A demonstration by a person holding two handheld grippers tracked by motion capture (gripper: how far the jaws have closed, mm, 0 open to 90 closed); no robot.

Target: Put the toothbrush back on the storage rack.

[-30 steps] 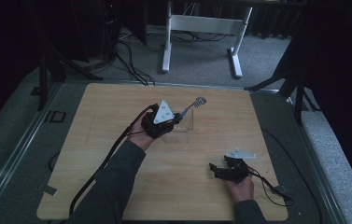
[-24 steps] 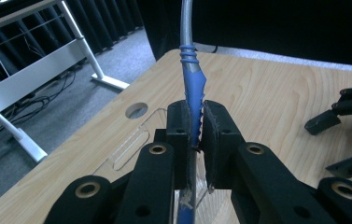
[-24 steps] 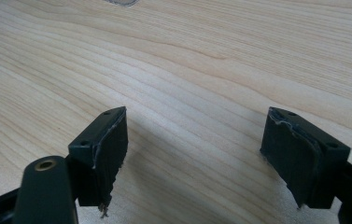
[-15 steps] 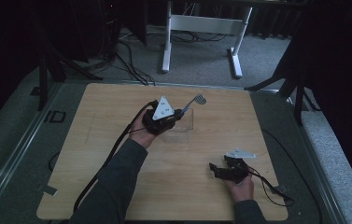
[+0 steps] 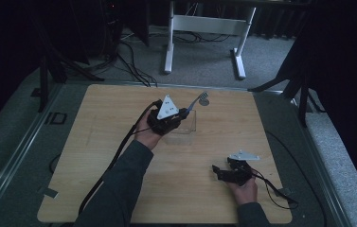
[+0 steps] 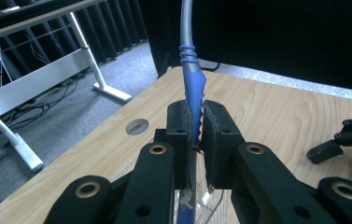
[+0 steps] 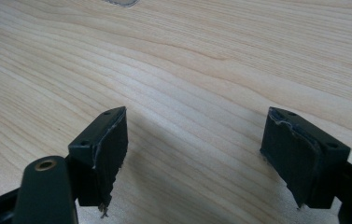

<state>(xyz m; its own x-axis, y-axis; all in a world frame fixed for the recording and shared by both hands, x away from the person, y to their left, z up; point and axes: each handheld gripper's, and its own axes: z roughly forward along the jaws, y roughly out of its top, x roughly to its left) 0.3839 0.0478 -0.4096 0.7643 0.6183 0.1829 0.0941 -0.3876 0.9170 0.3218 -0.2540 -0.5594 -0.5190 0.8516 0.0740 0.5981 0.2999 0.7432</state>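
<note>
My left gripper is shut on a utensil with a blue ribbed handle and a grey metal neck. It holds the utensil slanting up toward the far side, and the slotted metal head hangs over the table's back part. In the left gripper view the black jaws clamp the handle from both sides. A clear plastic container stands just below and in front of this gripper. My right gripper rests low on the wooden table at the front right. Its jaws are wide apart, with bare wood between them.
A round cable hole is cut in the tabletop near its far edge. Black cables trail from both grippers across the wood and off the front. Beyond the table lie grey carpet, loose cables and a white desk frame.
The left gripper and the utensil have shifted only slightly toward the far side. The right gripper has stayed where it was.
</note>
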